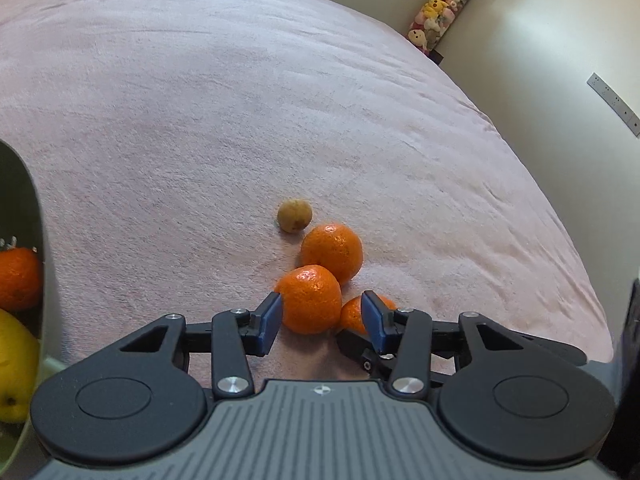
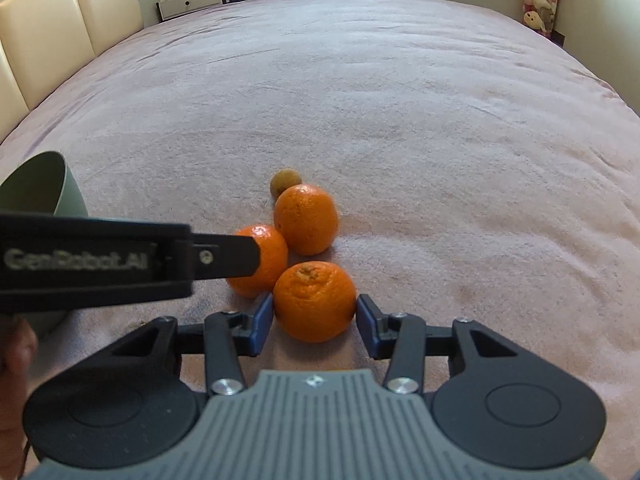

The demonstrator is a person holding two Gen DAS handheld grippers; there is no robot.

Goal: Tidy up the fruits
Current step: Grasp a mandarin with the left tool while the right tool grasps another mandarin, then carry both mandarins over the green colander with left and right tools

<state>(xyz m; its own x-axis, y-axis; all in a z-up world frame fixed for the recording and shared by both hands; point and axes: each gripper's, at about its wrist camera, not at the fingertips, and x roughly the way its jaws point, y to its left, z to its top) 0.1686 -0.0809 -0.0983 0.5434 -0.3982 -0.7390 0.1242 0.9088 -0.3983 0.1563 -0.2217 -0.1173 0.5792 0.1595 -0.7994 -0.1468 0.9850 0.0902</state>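
Three oranges and a small brown fruit [image 1: 294, 215] lie together on a pink blanket. My left gripper [image 1: 322, 316] is open, its fingers on either side of the left orange [image 1: 310, 299]. The far orange [image 1: 333, 252] lies behind it, and the near orange [image 1: 352, 315] is partly hidden by the right finger. In the right wrist view my right gripper [image 2: 315, 314] is open around the near orange [image 2: 315, 301], its pads close to its sides. The left gripper's finger [image 2: 224, 256] crosses the left orange [image 2: 260, 260]. The far orange [image 2: 306, 218] and brown fruit [image 2: 285, 182] lie beyond.
A grey-green bowl [image 1: 28, 208] at the left holds an orange [image 1: 18, 278] and a yellow fruit [image 1: 14, 364]; it also shows in the right wrist view [image 2: 60, 188]. The blanket [image 2: 400, 100] stretches far ahead. A cream headboard [image 2: 48, 28] and stuffed toys [image 1: 440, 4] stand beyond.
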